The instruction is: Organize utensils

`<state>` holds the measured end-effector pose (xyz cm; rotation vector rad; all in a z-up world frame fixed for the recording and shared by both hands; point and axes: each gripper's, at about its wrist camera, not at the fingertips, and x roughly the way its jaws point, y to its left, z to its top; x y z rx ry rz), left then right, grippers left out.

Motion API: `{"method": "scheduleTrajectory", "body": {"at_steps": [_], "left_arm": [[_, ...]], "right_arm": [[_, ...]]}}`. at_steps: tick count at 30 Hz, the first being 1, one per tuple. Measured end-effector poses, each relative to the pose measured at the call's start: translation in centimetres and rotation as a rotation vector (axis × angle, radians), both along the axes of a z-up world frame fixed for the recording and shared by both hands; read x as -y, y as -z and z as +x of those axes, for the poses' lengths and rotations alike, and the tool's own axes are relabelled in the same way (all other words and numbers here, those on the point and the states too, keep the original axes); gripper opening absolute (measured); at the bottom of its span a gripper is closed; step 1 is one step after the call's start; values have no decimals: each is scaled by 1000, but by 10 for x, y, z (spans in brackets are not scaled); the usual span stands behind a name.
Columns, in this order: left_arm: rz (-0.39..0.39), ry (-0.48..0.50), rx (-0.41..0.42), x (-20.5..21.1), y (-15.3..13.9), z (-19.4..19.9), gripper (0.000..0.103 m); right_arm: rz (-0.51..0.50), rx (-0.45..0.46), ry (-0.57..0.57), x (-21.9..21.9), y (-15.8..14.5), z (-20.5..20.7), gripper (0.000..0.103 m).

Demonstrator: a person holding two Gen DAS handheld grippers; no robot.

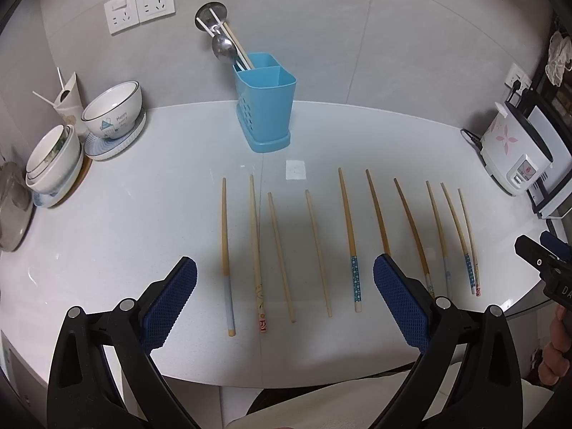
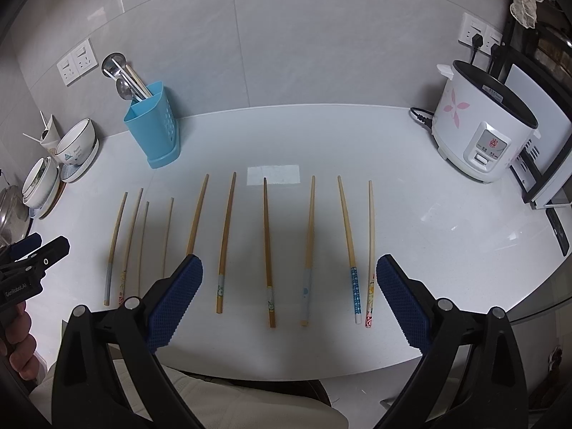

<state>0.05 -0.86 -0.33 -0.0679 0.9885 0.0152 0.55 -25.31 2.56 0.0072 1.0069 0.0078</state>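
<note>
Chopsticks (image 1: pixel 348 239) lie in a loose row of ten on the white counter (image 1: pixel 125 236), thin tips pointing away, ahead of and between both grippers, none touching a finger.

Counter fills most of both views; grey tiled wall (image 1: pixel 321 35) behind it.

Rice cooker (image 2: pixel 479 125), white with pink flower print, sits far ahead-right of the right gripper, plugged into a wall socket.

Stacked bowls (image 1: pixel 53 164) on plates sit far left of the left gripper; one more bowl (image 1: pixel 114 111) on a striped plate is just behind them.

Blue holder (image 1: pixel 266 107), two compartments, stands upright well ahead of the left gripper, beyond the chopstick tips. Its back compartment holds a metal spoon (image 1: pixel 223 50) and a few chopsticks leaning left; front compartment looks empty.

Left gripper (image 1: pixel 284 300): blue pads wide apart, holding nothing, hovering over the near ends of the left half of the row. About four chopsticks sit in the gap between its fingers.

Right gripper (image 2: pixel 289 296): pads wide apart too, nothing held, over the near ends of the right half of the row. About five chopsticks show between its fingers.

Each gripper shows at the edge of the other's view, a hand (image 2: pixel 18 336) wrapped round the left one's handle.

Small pale square patch (image 1: pixel 296 169) on the counter, between holder and row.
</note>
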Motion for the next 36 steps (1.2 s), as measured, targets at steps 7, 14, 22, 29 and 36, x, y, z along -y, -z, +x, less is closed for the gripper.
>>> {"method": "scheduleTrajectory", "body": {"at_steps": [7, 14, 22, 29, 36], "left_arm": [[0, -1, 0, 0, 0, 0, 97], [1, 0, 2, 0, 0, 0, 97], [7, 5, 8, 0, -3, 0, 97], [9, 6, 10, 0, -4, 1, 97], [7, 4, 8, 0, -4, 3, 97]], "right_arm": [[0, 0, 0, -1, 0, 0, 94], [0, 0, 1, -1, 0, 0, 94], [-2, -1, 1, -2, 0, 1, 94], [-2, -1, 2, -2, 1, 0, 94], [-2, -1, 2, -2, 0, 0, 94]]}}
